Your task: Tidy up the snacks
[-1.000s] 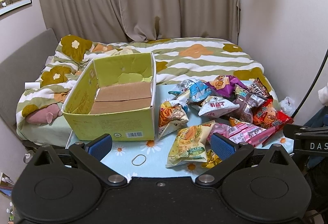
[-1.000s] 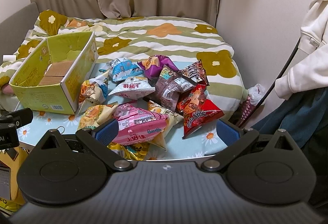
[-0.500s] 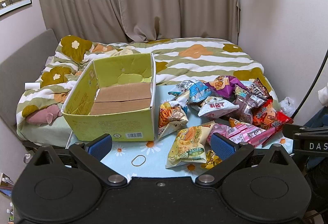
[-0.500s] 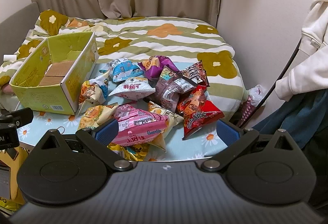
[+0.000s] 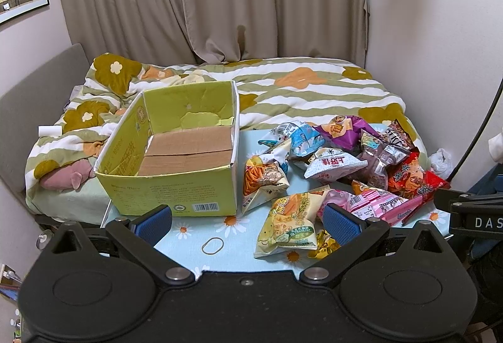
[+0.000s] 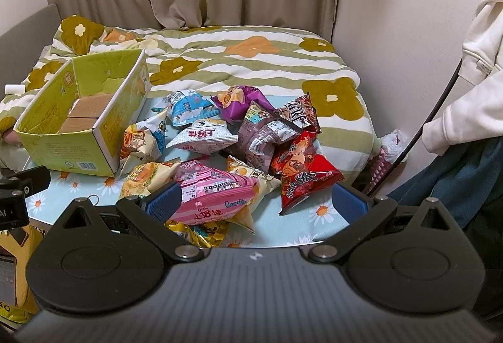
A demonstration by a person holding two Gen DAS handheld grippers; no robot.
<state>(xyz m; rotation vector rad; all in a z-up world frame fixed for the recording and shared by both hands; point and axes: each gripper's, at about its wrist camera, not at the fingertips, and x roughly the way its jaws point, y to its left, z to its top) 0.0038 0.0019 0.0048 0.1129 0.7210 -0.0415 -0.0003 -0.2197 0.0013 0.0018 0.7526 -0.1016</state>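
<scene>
An open yellow-green cardboard box point(image 5: 176, 186) stands on the left of a light blue daisy-print table point(image 5: 188, 245); it also shows in the right wrist view point(image 6: 72, 151). It holds no snacks. Several snack bags lie in a pile to its right: a yellow bag point(image 5: 290, 222), a white bag point(image 5: 334, 165), a pink bag point(image 6: 213, 198), a red bag point(image 6: 303, 173), a purple bag point(image 6: 237, 99). My left gripper point(image 5: 248, 219) is open and empty above the table's front edge. My right gripper point(image 6: 256, 201) is open and empty, just before the pink bag.
A rubber band point(image 5: 212, 245) lies on the table near the front. A bed with a striped floral quilt point(image 5: 301, 91) lies behind the table. A person in white point(image 6: 471, 85) stands at the right. A curtain hangs behind.
Both grippers have drifted very slightly; nothing on the table has moved.
</scene>
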